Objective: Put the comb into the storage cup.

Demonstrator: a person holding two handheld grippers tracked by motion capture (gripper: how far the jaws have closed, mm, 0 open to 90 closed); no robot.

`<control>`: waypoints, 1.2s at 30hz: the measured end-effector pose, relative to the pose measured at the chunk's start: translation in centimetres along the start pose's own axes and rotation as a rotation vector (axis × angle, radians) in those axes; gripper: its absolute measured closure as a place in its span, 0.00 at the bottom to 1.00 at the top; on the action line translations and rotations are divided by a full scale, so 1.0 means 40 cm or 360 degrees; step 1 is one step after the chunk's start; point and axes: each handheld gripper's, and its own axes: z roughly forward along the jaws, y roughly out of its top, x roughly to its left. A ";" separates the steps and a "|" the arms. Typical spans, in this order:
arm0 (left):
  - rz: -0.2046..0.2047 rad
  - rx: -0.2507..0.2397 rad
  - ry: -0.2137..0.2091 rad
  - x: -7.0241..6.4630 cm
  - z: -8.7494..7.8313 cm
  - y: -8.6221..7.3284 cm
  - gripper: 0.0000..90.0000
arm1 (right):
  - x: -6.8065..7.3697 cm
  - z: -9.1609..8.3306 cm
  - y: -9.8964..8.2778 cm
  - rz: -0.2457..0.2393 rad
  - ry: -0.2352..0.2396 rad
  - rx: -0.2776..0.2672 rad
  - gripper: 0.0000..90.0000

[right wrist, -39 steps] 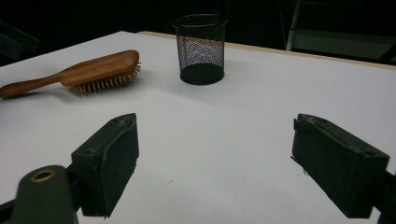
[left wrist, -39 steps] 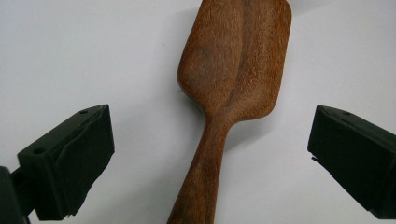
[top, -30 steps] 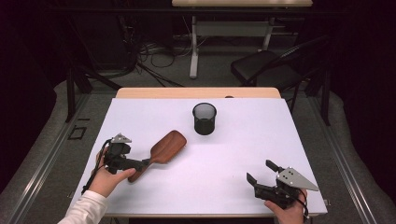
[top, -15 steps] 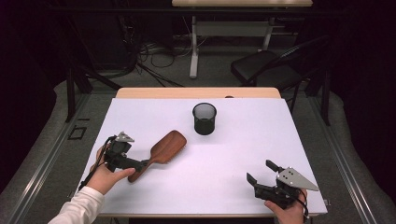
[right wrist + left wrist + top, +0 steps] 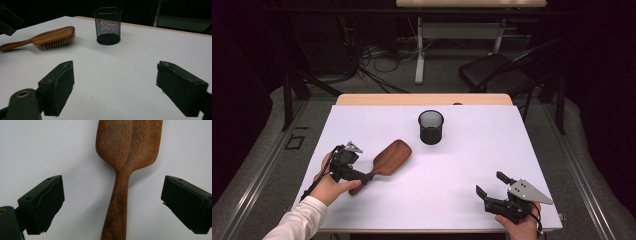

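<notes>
A white table [image 5: 452, 165] carries a wooden hairbrush [image 5: 388, 159] (bristles down) and a mesh cup [image 5: 431, 127].

A wooden hairbrush [image 5: 127, 152] of reddish-brown, visibly grained timber with a smooth, low-sheen finish lies on a matt white table [image 5: 462, 170] edged in pale wood. Its bristles [image 5: 56, 43], seen in the right gripper view, look like light wooden pins. The pen cup [image 5: 108, 25] is black wire mesh, matt, with a solid dark base. The left gripper [image 5: 112, 202] carries matt black plastic jaws faced with dull, rubbery pads; the right gripper [image 5: 115, 87] matches, topped by a plain grey metal plate [image 5: 528, 192].
</notes>
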 end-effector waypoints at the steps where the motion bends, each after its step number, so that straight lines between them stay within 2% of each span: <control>1: -0.0003 0.0008 -0.0003 0.001 0.003 0.001 0.06 | 0.000 0.000 0.000 -0.0002 0.0001 0.0000 0.16; 5: -0.0017 0.0038 -0.0026 0.005 0.016 0.006 0.09 | 0.000 0.000 0.000 -0.0001 0.0000 0.0002 0.16; 11: 0.0003 0.0076 -0.0011 0.004 0.033 0.014 0.10 | -0.001 0.000 0.000 -0.0003 -0.0003 0.0001 0.16; 24: 0.0043 0.0073 -0.0002 -0.002 0.048 0.023 0.16 | 0.000 0.001 0.000 -0.0002 0.0001 -0.0002 0.16; 30: 0.0042 0.0094 0.0000 -0.002 0.056 0.024 0.17 | 0.000 0.001 0.000 -0.0005 0.0000 -0.0002 0.16; 36: 0.0078 0.0131 0.0011 -0.008 0.070 0.025 0.19 | 0.000 0.001 0.000 -0.0005 0.0001 -0.0001 0.16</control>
